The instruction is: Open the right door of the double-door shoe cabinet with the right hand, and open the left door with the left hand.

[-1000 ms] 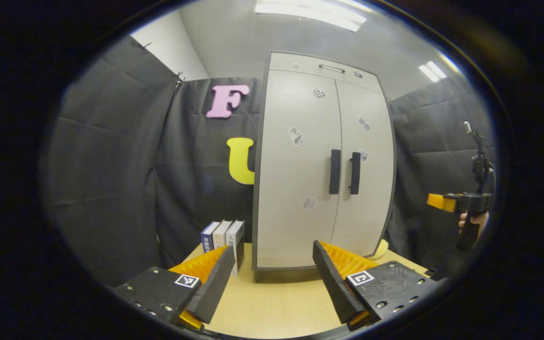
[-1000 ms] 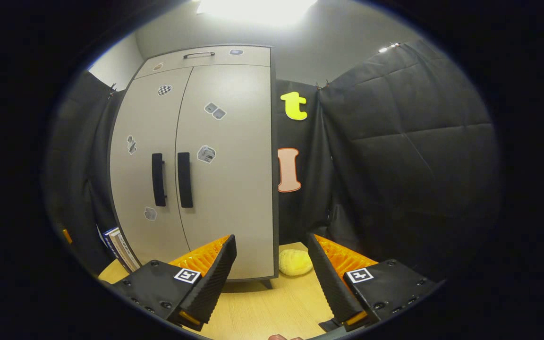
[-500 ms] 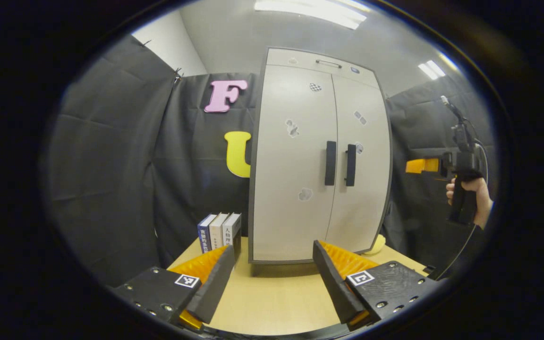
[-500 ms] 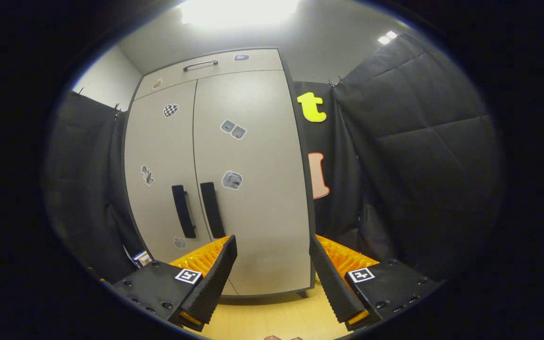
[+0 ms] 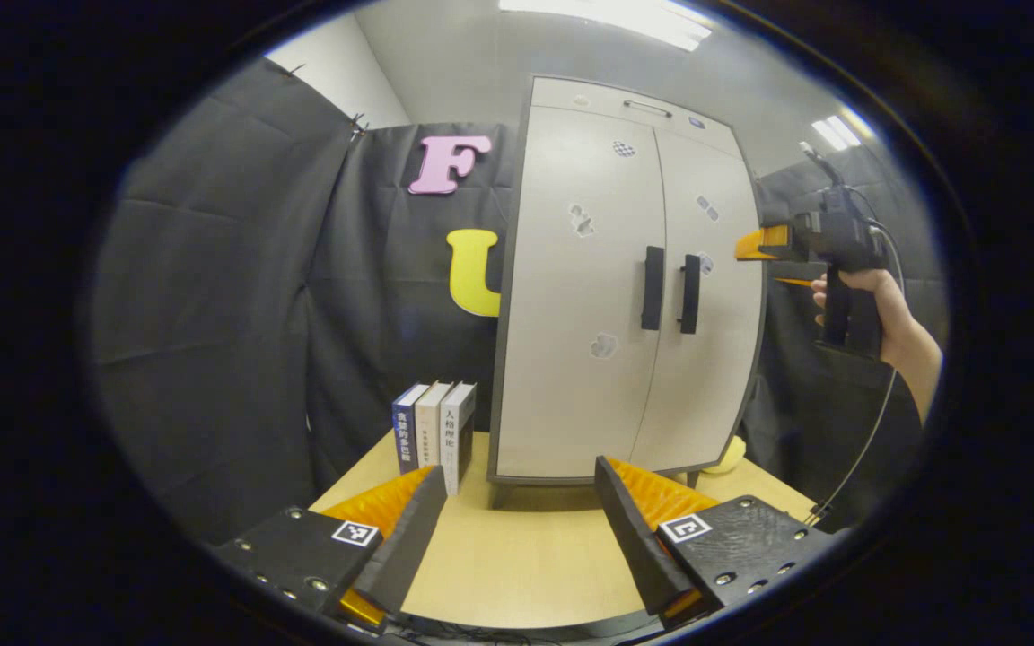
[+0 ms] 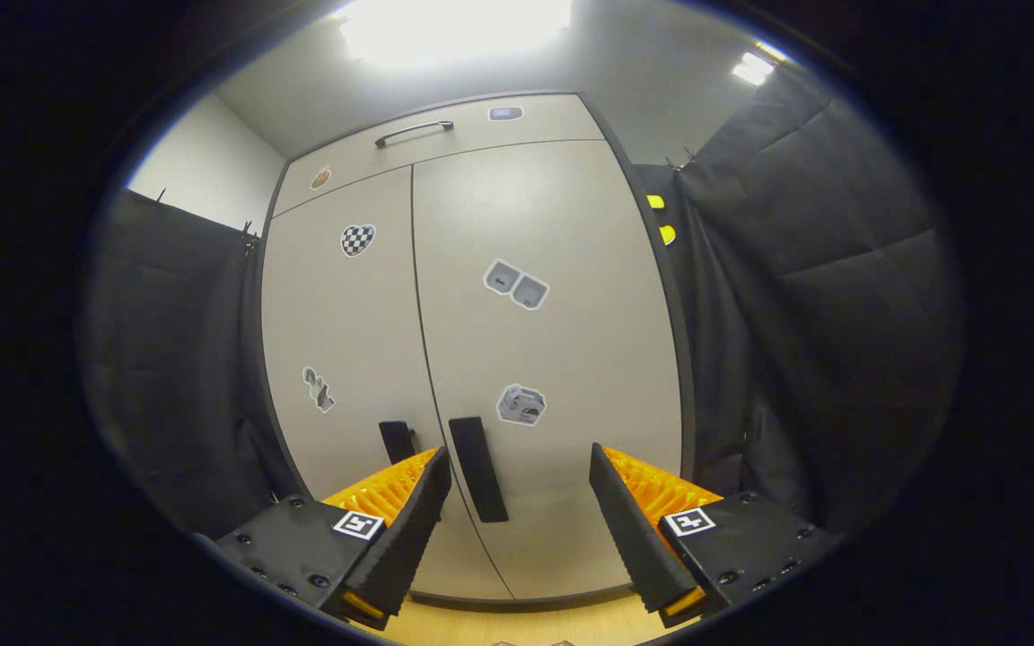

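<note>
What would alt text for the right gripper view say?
A shut two-door cabinet looms close, the open right gripper reaching toward the right door's handle, not touching it. Stickers dot both doors.

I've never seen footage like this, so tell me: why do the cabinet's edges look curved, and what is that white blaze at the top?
Left gripper view: the fisheye lens bows the shoe cabinet outward, and ceiling lights show as sharp strips. Right gripper view: a ceiling light blows out to white glare above the cabinet, whose doors bulge and carry a soft sheen.
</note>
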A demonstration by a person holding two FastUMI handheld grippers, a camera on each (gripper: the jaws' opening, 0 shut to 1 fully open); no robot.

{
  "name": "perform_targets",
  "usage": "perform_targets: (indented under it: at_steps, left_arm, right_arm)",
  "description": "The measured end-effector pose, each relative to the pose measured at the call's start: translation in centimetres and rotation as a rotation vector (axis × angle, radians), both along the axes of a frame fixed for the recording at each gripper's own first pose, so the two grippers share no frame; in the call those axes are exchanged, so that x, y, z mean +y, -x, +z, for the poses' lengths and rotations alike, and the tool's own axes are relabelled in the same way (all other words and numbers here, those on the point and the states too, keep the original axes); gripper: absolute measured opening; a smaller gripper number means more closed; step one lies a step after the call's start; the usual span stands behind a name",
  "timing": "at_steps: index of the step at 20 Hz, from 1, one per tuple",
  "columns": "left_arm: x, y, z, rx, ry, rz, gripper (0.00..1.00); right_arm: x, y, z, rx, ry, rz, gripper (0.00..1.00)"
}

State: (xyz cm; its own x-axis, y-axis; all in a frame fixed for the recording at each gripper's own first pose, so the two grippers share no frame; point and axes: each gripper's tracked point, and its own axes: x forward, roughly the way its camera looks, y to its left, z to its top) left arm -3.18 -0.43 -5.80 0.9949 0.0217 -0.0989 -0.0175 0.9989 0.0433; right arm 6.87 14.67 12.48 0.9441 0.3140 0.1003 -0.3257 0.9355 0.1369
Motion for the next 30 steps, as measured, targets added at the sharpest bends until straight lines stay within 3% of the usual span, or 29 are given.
perform_targets:
  at_steps: [7,13,17,20,21,22,23,24,30]
  left_arm:
    - [2.8,-0.4,-0.7,0.017,0.009,0.053,0.99]
    - [4.3,-1.7,-0.5,0.012,0.015,0.057,0.99]
    - [4.6,-2.3,-0.3,0.019,-0.008,0.035,0.99]
    - [4.5,-2.7,0.0,0.020,-0.025,0.018,0.99]
    - [4.5,-2.7,0.0,0.020,-0.027,0.013,0.99]
    - [4.3,-2.7,0.0,0.022,-0.027,0.008,0.99]
    - [4.2,-2.6,-0.1,0.024,-0.026,0.004,0.99]
    - [4.0,-2.5,-0.2,0.026,-0.024,0.000,0.99]
    - [2.9,-2.2,-2.2,0.081,-0.004,-0.049,0.99]
  right_arm:
    - [3.9,-3.5,-0.3,0.015,0.012,0.022,0.98]
    - [4.4,-7.6,-3.1,0.050,0.112,-0.058,0.98]
    - [5.2,-8.9,-4.4,0.090,0.132,-0.058,0.96]
    - [6.2,-9.3,-4.9,0.098,0.137,-0.040,0.76]
    - [6.6,-9.4,-5.0,0.104,0.139,-0.031,0.63]
    - [7.1,-9.4,-5.2,0.113,0.142,-0.022,0.59]
    - [7.3,-9.4,-5.5,0.123,0.149,-0.022,0.45]
    - [7.3,-9.4,-5.3,0.121,0.147,-0.028,0.38]
    - [7.3,-9.2,-5.6,0.104,0.172,-0.015,0.19]
